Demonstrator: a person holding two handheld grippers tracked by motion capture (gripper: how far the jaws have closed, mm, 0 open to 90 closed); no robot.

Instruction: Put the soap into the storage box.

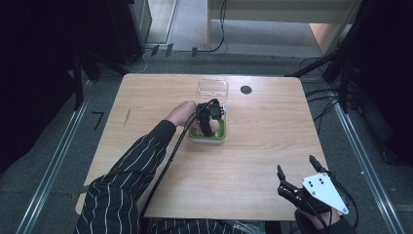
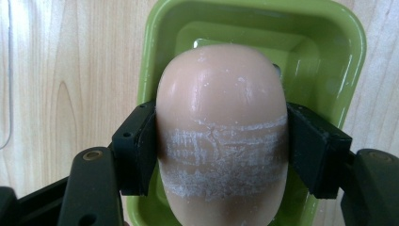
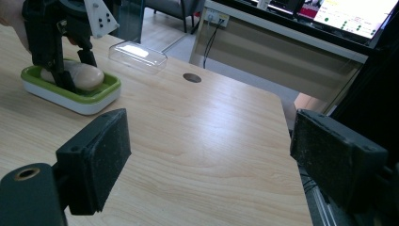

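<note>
A pale pink oval soap bar [image 2: 221, 94] with a scuffed white band lies lengthwise in a green soap dish [image 2: 348, 56] that has a white base. My left gripper [image 2: 221, 150] is shut on the soap, one pad against each long side. In the high view this gripper [image 1: 209, 122] stands over the dish [image 1: 221, 138] at mid-table. The right gripper view shows the soap [image 3: 89, 76] low in the dish [image 3: 70, 96], and I cannot tell whether it rests on the bottom. My right gripper [image 1: 295, 164] is open and holds nothing near the table's front right corner, its jaws wide apart [image 3: 209, 150].
A clear plastic lid [image 1: 213, 87] lies just behind the dish, near the far edge. A round dark grommet hole [image 1: 246, 89] sits to its right. The table's right edge runs close beside my right gripper. A striped sleeve [image 1: 131, 175] crosses the front left.
</note>
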